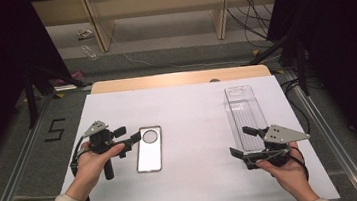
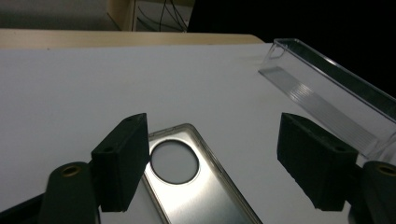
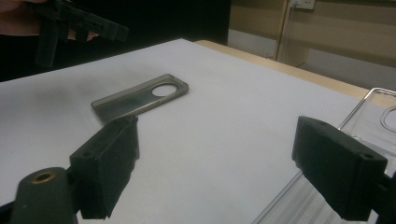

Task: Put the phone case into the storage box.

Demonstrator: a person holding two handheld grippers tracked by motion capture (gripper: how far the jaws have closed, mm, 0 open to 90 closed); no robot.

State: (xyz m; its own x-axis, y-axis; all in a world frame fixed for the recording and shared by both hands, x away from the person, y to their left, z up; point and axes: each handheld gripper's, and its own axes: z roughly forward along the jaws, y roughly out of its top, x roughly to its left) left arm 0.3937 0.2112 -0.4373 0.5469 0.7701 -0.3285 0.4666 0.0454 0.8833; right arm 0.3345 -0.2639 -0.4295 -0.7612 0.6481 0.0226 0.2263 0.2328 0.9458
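Phone case [image 1: 149, 149] lies flat near the table's [image 1: 188, 114] left edge; left gripper [image 1: 131, 137] (jaws wide) should straddle its rim squarely, right gripper [image 1: 242, 142] gaping by the clear tray [image 1: 244, 111].

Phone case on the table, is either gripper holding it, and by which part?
Neither. The left gripper stands open over the phone case at its round-hole end; the right gripper is open too.
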